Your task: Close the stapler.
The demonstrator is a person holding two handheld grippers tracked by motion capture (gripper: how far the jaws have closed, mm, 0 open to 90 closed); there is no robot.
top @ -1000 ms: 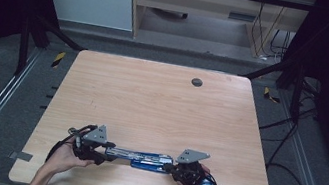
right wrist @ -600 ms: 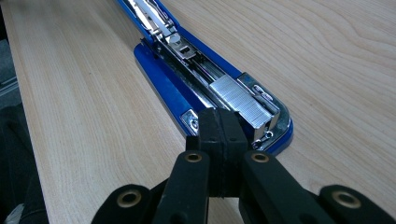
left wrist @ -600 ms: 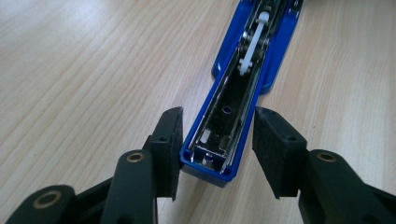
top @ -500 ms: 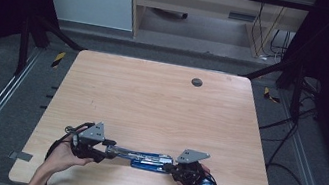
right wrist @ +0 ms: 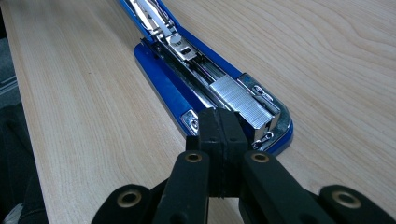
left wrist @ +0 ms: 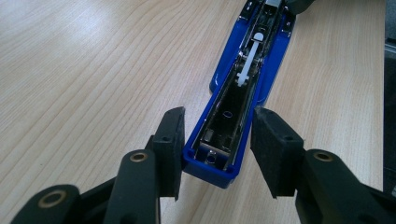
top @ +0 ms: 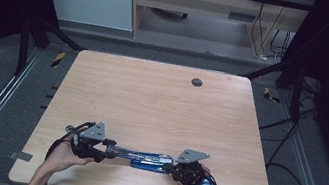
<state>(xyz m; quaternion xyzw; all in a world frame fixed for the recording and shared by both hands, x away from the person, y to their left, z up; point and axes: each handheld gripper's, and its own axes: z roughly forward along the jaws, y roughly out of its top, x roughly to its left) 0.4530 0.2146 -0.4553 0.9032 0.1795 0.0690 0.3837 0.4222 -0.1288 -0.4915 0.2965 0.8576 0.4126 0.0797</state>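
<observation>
**Stapler Opened Flat, Magazine Exposed**

The left gripper has its jaws parted around the tip of the blue plastic-and-metal stapler; one pad touches it, the other stands just clear. The right gripper is pressed closed, empty, beside the silver staple strip. Over the past second the left gripper edged slightly outward. The stapler lies flat near the wooden table front edge, probably for reloading.

a blue metal-and-plastic stapler lies swung fully open and flat near the wooden table's near edge, a silver strip of staples resting in its exposed channel.
</observation>
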